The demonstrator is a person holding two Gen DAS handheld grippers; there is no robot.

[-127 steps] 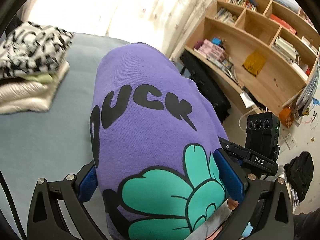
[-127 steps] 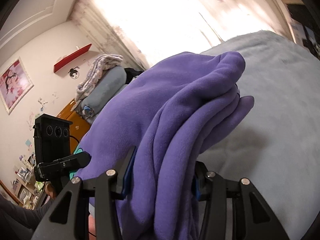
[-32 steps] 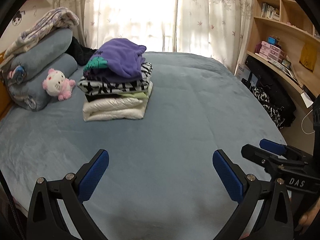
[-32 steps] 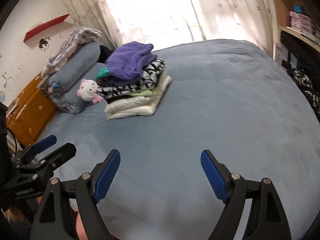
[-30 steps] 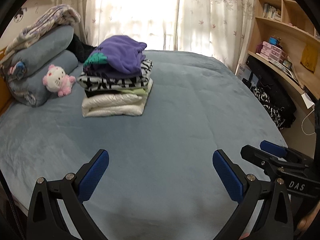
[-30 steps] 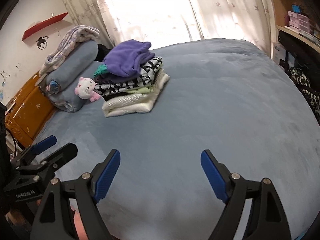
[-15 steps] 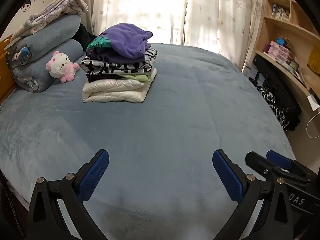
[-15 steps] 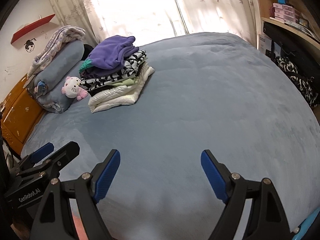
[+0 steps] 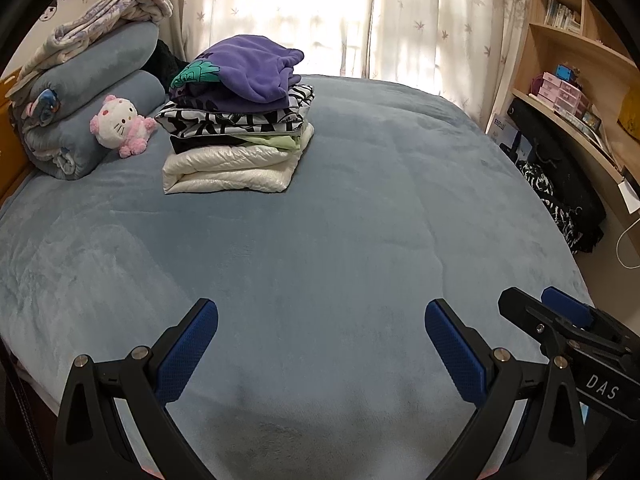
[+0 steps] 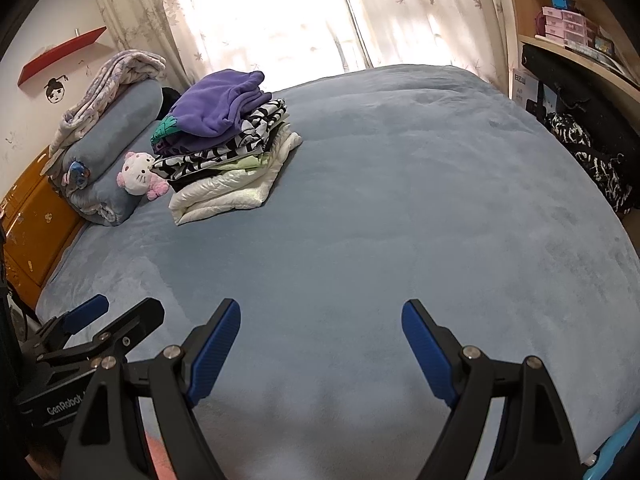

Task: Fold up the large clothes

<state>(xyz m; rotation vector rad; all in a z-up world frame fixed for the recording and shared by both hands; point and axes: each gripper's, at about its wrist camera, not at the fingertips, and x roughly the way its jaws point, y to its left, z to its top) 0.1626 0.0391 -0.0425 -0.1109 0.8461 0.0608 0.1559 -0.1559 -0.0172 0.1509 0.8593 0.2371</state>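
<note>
A folded purple sweatshirt (image 9: 248, 68) with a green print lies on top of a stack of folded clothes (image 9: 236, 148) at the far left of the blue-grey bed (image 9: 320, 240). The same sweatshirt (image 10: 220, 102) and stack (image 10: 228, 172) show in the right wrist view. My left gripper (image 9: 320, 344) is open and empty over the near part of the bed, far from the stack. My right gripper (image 10: 320, 340) is open and empty beside it; it also shows at the right edge of the left wrist view (image 9: 560, 320).
Rolled grey-blue bedding (image 9: 88, 92) and a pink-and-white plush cat (image 9: 118, 126) lie left of the stack. A curtained window (image 9: 320, 16) is behind the bed. Wooden shelves (image 9: 580, 80) and dark bags (image 9: 560, 188) stand on the right. An orange cabinet (image 10: 28, 228) is at the left.
Four seconds ago both grippers held the purple sweatshirt; now it rests on the stack and both are open and empty. In the last second both grippers have drawn back slightly from the stack.
</note>
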